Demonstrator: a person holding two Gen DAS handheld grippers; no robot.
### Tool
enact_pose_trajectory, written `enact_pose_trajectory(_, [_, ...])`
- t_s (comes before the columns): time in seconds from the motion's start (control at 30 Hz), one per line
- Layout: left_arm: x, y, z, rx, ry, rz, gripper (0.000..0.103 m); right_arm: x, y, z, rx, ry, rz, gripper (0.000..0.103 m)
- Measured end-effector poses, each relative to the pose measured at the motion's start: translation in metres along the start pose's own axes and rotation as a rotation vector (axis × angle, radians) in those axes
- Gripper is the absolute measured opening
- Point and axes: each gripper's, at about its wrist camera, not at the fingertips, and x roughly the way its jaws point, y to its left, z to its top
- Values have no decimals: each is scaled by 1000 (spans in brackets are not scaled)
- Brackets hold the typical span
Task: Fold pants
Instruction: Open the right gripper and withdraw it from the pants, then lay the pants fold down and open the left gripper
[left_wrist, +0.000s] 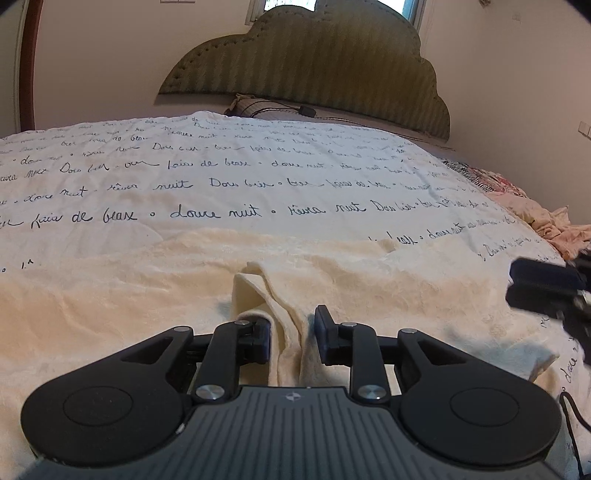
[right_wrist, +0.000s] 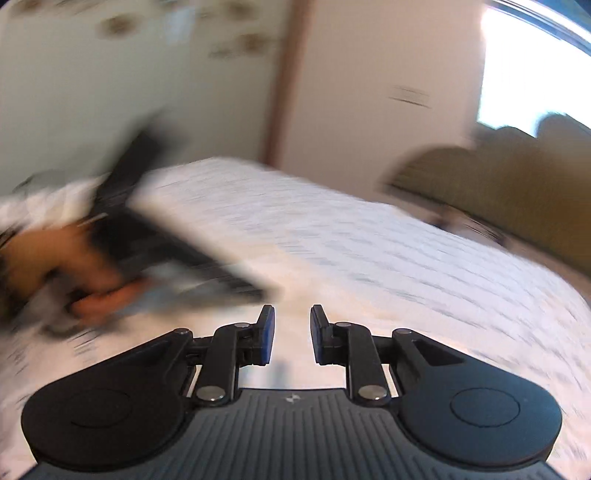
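Script-print bedspread (left_wrist: 221, 177), left gripper (left_wrist: 291, 339) open around pants (left_wrist: 284, 295) fold

Cream fleece pants (left_wrist: 258, 266), spread flat on bed, raised fold near middle

both the left gripper (left_wrist: 293, 338) and the right gripper (right_wrist: 292, 338) are matte black, with round side discs, silver screws, blue-faced pads and a grey ribbed base bearing a small logo.

Left gripper (left_wrist: 293, 338) and right gripper (right_wrist: 292, 334), jaws apart
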Motion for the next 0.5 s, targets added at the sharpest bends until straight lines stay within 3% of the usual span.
enact_pose_trajectory(0.03, [-1,-2,0,9,-5,7,29,6,-21,1,68,29,-32,20])
enact_pose_trajectory(0.17, [-1,-3,0,24,-31,17,29,46,-80,-12,252,170,-11,20])
enact_pose_trajectory(0.27, [4,-4,3,36,-35,26,29,71,-90,-34,270,274,-76,20])
enact_pose_trajectory(0.37, [3,-5,4,46,-46,35,29,58,-82,-28,266,231,-100,20])
enact_pose_trajectory(0.43, [4,-7,4,59,-17,49,30,49,-74,-24,272,195,-46,20])
enact_pose_trajectory(0.47, [4,-7,3,58,-4,55,31,48,-70,-23,268,201,-20,20])
enact_pose_trajectory(0.5, [2,-6,1,55,1,66,40,50,-66,-23,246,223,-14,20])
